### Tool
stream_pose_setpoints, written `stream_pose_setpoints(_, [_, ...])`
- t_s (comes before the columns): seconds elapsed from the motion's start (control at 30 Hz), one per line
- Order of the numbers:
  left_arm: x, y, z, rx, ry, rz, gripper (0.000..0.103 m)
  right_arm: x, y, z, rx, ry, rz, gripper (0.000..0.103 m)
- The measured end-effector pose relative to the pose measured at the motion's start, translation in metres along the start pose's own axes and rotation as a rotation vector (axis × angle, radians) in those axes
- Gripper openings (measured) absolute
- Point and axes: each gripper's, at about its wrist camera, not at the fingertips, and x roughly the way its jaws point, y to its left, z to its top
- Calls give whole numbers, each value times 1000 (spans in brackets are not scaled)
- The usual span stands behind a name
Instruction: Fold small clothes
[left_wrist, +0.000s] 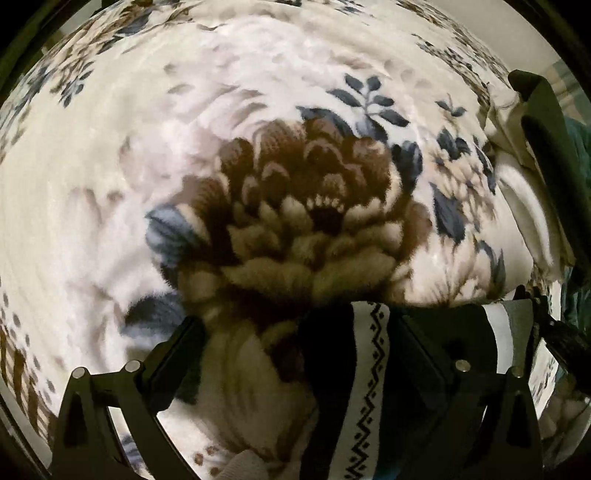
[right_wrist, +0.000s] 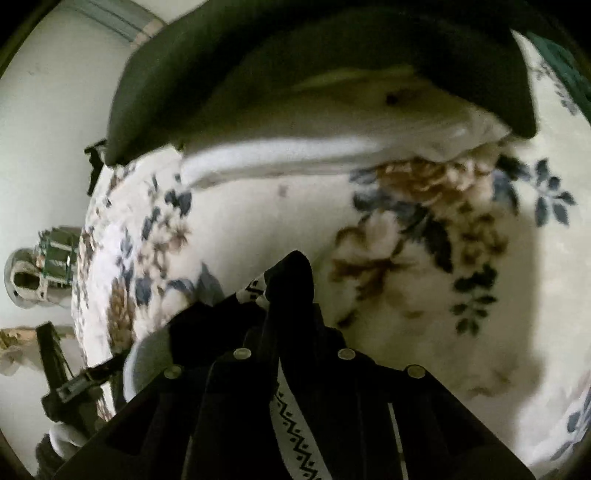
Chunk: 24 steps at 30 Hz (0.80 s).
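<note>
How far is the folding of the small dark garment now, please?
Done: nothing looks folded yet. In hand: the right hand-held gripper is shut on the dark patterned garment; the left hand-held gripper looks open beside it. Left: folding it on the floral blanket, plus the dark and white clothes beyond.

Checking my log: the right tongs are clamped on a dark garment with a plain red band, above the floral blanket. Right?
Not quite. In the right wrist view the right tongs are shut on the dark garment, above the floral blanket, but its band is white with a black zigzag pattern.
</note>
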Motion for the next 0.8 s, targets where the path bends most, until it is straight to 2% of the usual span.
stream_pose_setpoints(0.07, [-16, 17, -14, -5, 1, -45, 103, 10, -11, 4, 51, 93, 60, 26])
stream_pose_setpoints(0.13, [-33, 33, -29, -2, -3, -105, 103, 13, -28, 6, 94, 180, 130, 60])
stream_pose_setpoints(0.17, [-41, 40, -42, 1, 0, -160, 103, 11, -39, 4, 102, 214, 167, 65])
stream_pose_setpoints(0.2, [-44, 45, -52, 2, 14, -204, 103, 13, -47, 1, 112, 247, 203, 67])
stream_pose_setpoints(0.27, [-37, 48, -76, 0, 89, -310, 103, 26, -60, -11, 134, 371, 306, 67])
stream_pose_setpoints(0.37, [-16, 38, -105, -7, 170, -383, 103, 49, -61, -41, 88, 535, 424, 68])
stream_pose_setpoints(0.43, [-7, 32, -107, -5, 152, -397, 103, 55, -53, -49, 61, 560, 475, 81])
stream_pose_setpoints(0.5, [-8, 30, -104, -26, 139, -417, 103, 61, -42, -52, 53, 578, 540, 85])
stream_pose_setpoints(0.63, [-4, 26, -95, -65, 124, -463, 103, 79, -11, -66, -11, 668, 621, 85])
stream_pose_setpoints(0.7, [-2, 22, -89, -65, 124, -462, 103, 86, 1, -74, -27, 676, 635, 84])
stream_pose_setpoints(0.73, [-2, 21, -87, -63, 121, -464, 103, 87, 3, -75, -26, 669, 637, 77])
stream_pose_setpoints(0.77, [-7, 21, -90, -57, 114, -469, 97, 85, 2, -77, -19, 648, 637, 67])
stream_pose_setpoints(0.8, [-9, 19, -89, -50, 105, -475, 59, 83, -1, -78, -7, 622, 630, 49])
